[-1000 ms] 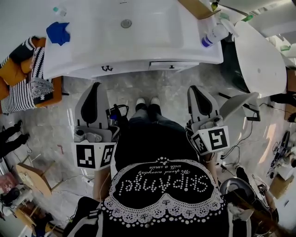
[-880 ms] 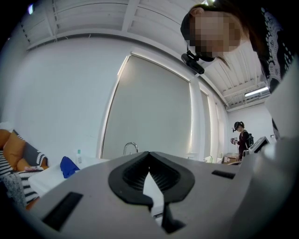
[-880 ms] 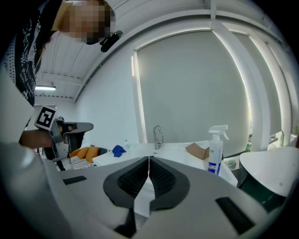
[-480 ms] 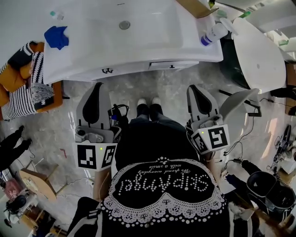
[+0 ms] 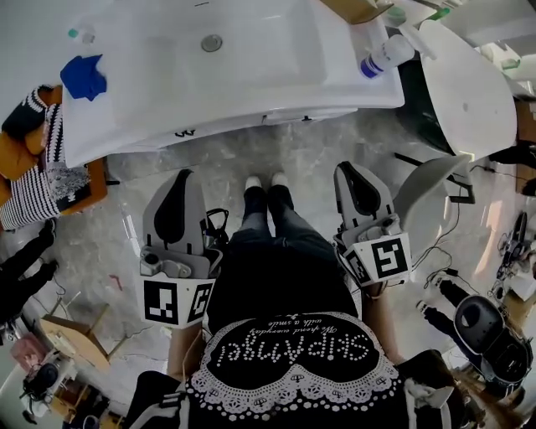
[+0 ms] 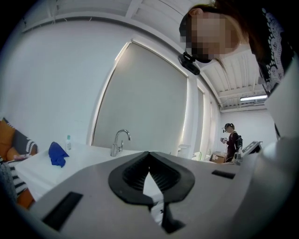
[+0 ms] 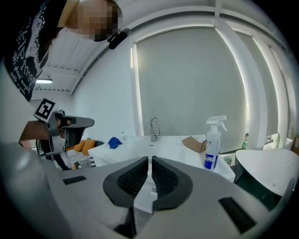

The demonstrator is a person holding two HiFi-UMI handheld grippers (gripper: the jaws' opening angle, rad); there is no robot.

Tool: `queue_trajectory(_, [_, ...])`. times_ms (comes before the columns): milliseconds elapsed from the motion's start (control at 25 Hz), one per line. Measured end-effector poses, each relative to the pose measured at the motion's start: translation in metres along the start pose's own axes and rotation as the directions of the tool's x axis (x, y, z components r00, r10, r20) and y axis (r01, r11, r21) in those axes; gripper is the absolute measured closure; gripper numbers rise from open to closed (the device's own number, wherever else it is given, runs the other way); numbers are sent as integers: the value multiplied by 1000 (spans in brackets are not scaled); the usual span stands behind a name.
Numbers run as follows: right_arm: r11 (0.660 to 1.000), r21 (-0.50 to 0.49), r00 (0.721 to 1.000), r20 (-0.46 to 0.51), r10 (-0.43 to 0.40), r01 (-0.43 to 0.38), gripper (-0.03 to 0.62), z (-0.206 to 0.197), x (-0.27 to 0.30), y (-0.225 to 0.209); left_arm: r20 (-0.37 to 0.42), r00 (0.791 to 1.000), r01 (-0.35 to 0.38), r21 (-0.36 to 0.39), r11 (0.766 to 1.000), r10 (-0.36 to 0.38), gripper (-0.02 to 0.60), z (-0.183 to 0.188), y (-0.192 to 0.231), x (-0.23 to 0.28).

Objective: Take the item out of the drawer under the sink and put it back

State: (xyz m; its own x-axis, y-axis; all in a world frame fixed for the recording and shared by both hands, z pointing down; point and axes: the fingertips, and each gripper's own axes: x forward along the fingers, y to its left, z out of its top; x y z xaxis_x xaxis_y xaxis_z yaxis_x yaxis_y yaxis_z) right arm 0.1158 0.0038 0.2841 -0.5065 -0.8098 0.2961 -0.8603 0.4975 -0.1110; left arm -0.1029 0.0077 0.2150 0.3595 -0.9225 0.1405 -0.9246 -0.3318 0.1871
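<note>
Grippers [image 5: 177, 178] [image 5: 352, 170] closed, empty, before sink [image 5: 276, 59]

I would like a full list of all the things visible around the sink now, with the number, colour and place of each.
sink counter: one, white, ahead of the person
drain: one, metal, in the basin
faucet: one, metal, behind the basin
drawers: two handles seen, white fronts, under the sink, closed
cloth: one, blue, left end of the counter
small bottle: one, clear with green cap, beyond the cloth
spray bottle: one, white with blue label, right end of the counter
cardboard box: one, brown, behind the spray bottle
toilet: one, white, right of the sink
cushions: striped black and white, on an orange seat, left
shoes: two, white, on the floor
left tongs: grey, shut, empty
right tongs: grey, shut, empty
</note>
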Motion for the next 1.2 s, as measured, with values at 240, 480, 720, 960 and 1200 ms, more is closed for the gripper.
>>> queue_trajectory(240, [1000, 8, 998, -69, 4, -3, 572, -37, 23, -6, -68, 998, -12, -20, 1000, 11, 577, -32, 9, 0])
queue_trajectory(480, [1000, 19, 991, -131, 8, -5, 571, -77, 48, -12, -98, 995, -11, -74, 997, 4, 577, -60, 7, -4])
queue_trajectory(720, [1000, 16, 986, -166, 5, -2, 539, -118, 81, -21, -118, 992, 14, -153, 988, -32, 577, -92, -1, 0])
queue_trajectory(960, [998, 26, 975, -219, -48, 54, 505, -170, 106, -43, -150, 988, 14, -169, 986, -39, 577, -125, -1, 6])
queue_trajectory(1200, [994, 39, 956, -279, -90, 105, 497, -213, 121, -60, -202, 978, 23, -184, 983, -60, 577, -151, -5, 8])
